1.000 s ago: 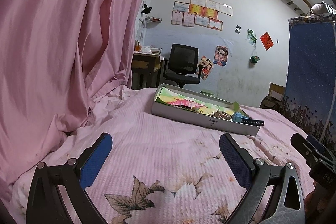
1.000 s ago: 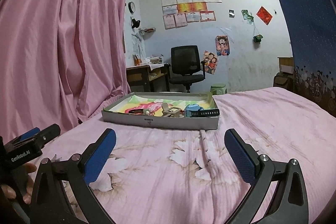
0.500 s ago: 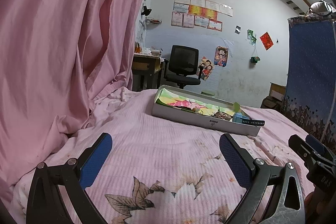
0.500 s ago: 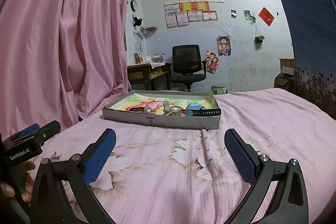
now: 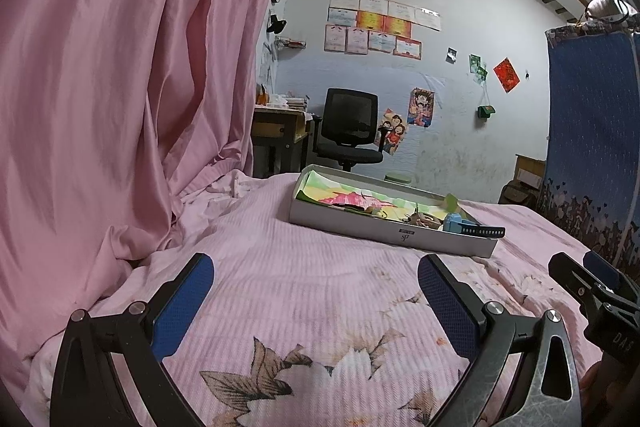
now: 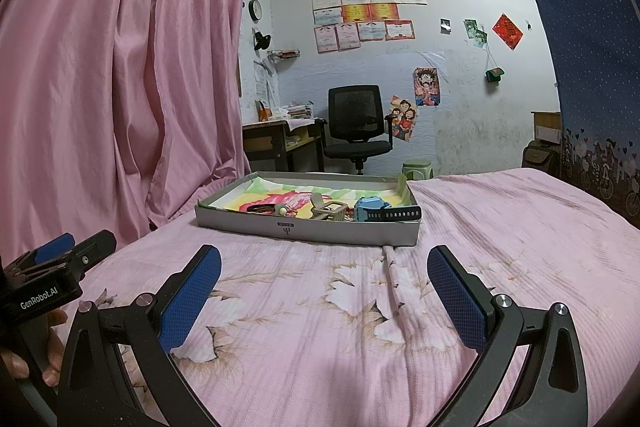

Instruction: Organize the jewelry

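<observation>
Little has shifted since earlier — both tongs are held wide open and empty above the bedspread [image 6: 500, 235]. From the right gripper [image 6: 324, 291], the tray [image 6: 308, 227] holding a blue watch [image 6: 374, 211] is seen at 12 o'clock; from the left gripper [image 5: 316, 299], at 1 o'clock — well apart.

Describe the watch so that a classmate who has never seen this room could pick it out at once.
On the pink bed lies a shallow grey tray lined with bright paper. At its right-hand end lies the watch, its dark strap reaching over the rim. It is the only light blue thing among the tray's small items.
</observation>
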A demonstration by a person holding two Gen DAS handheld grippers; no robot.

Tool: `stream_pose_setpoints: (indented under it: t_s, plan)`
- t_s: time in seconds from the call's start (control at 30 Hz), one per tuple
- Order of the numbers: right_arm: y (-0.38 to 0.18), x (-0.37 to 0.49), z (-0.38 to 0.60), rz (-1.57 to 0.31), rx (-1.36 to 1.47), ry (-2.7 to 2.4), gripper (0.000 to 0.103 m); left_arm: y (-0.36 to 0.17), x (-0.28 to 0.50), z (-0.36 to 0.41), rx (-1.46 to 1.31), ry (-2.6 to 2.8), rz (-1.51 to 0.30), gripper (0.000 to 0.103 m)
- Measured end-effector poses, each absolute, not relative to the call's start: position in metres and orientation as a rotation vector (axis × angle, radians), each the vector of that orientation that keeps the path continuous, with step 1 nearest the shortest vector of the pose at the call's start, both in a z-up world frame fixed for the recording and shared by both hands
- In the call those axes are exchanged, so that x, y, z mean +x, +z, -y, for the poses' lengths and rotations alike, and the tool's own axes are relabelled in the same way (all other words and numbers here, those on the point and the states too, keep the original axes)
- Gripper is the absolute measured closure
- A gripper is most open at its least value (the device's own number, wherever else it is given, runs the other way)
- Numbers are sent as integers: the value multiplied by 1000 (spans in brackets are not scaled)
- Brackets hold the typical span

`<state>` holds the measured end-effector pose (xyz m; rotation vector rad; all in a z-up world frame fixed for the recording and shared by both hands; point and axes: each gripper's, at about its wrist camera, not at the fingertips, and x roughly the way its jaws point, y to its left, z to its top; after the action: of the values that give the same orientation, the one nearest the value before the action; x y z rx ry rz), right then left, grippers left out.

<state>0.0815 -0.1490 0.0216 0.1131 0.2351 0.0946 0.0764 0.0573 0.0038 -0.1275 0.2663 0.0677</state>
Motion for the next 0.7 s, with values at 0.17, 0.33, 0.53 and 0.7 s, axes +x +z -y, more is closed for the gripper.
stream_pose_setpoints:
  t_s: [0.17,0.33,0.53,0.7]
  plan:
    - [22,82,149,-236,113,95,1,4,76,-57,-124,68,-265,0]
    - [22,82,149,-236,113,95,1,3,76,-57,-125,67,-265,0]
    - [22,82,149,-236,113,94,1,3,76,-56,-125,68,-264,0]
    - [22,82,149,-236,113,95,1,3,76,-56,-123,67,-264,0]
